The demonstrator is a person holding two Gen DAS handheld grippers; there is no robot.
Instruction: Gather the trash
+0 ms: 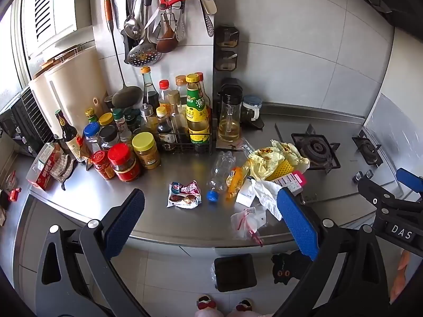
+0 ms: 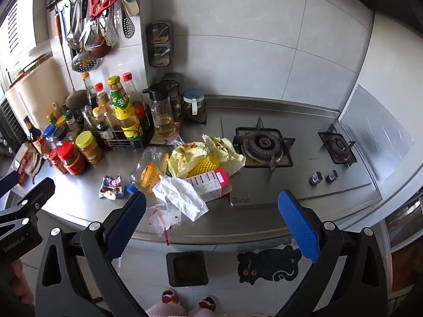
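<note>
Trash lies on the steel counter [image 1: 169,219]: a crumpled snack wrapper [image 1: 183,195], an empty clear bottle [image 1: 220,170] with a blue cap [image 1: 212,195], an orange packet [image 1: 235,182], a yellow bag [image 1: 275,158], a pink-and-white carton [image 1: 290,181], a white tissue [image 1: 267,194] and a clear zip bag [image 1: 247,222]. The same pile shows in the right wrist view, with the wrapper [image 2: 111,187], the carton [image 2: 208,185] and the tissue [image 2: 185,198]. My left gripper [image 1: 210,224] is open above the counter's front edge. My right gripper [image 2: 211,224] is open, also short of the pile. A black bin [image 1: 235,272] stands on the floor below; it also shows in the right wrist view [image 2: 187,268].
Sauce jars and bottles [image 1: 127,145] crowd the back left of the counter, with a wire rack [image 1: 185,137] and an oil jug [image 1: 229,119]. A gas hob [image 2: 264,145] lies right of the pile. Utensils [image 1: 158,13] hang on the wall. A cat mat [image 2: 267,266] lies on the floor.
</note>
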